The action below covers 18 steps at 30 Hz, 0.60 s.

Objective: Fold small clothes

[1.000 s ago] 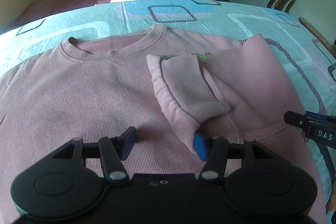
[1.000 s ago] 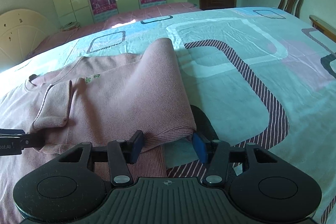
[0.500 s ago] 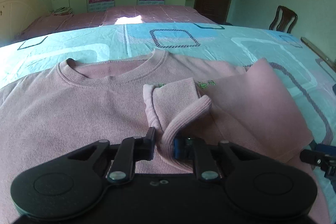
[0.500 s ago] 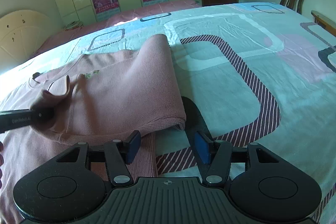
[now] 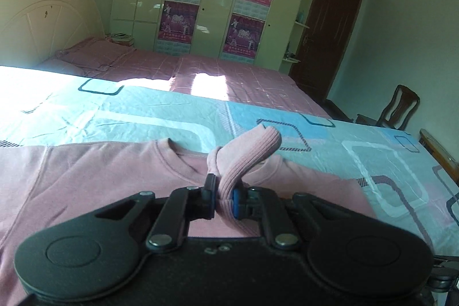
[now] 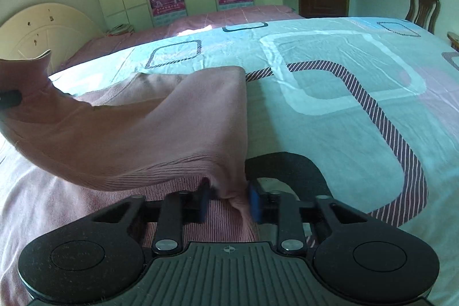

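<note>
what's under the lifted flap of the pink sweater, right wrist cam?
Under the raised flap held by the right gripper: more ribbed pink sweater body lying on the patterned bedsheet. Further left beneath the flap is covered, so unseen.

Bed: wide, covered by a pale turquoise sheet printed with rounded white, blue and striped dark rectangles; lightly creased, sunlit at the far side. Lying on it before me: one pink sweater, body spread flat, neckline toward the far edge, one sleeve side raised off the sheet. Beyond, adjoining: second bed in pink checked cover.
</note>
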Each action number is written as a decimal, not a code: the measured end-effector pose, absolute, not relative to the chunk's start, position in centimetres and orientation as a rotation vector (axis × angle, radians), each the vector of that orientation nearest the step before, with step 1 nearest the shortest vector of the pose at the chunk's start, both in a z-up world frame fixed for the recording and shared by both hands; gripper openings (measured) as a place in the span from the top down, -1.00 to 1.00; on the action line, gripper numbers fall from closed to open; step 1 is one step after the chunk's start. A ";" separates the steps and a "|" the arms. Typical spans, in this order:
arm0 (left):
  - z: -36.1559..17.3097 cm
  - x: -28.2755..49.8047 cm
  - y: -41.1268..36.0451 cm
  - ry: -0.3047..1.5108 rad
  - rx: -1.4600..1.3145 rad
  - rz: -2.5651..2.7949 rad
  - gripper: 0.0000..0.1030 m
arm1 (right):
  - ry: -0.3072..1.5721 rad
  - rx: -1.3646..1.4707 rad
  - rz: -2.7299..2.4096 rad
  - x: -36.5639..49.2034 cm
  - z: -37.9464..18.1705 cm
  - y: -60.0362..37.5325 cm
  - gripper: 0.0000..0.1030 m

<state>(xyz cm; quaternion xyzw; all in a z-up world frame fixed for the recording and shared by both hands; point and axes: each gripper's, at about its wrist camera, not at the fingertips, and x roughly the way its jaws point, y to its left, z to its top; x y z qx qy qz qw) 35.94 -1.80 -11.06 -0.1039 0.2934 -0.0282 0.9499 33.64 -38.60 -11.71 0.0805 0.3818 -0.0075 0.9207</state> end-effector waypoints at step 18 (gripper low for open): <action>-16.6 36.0 4.3 0.761 -0.343 0.060 0.11 | 0.756 0.163 0.037 30.9 -8.0 -39.8 -0.32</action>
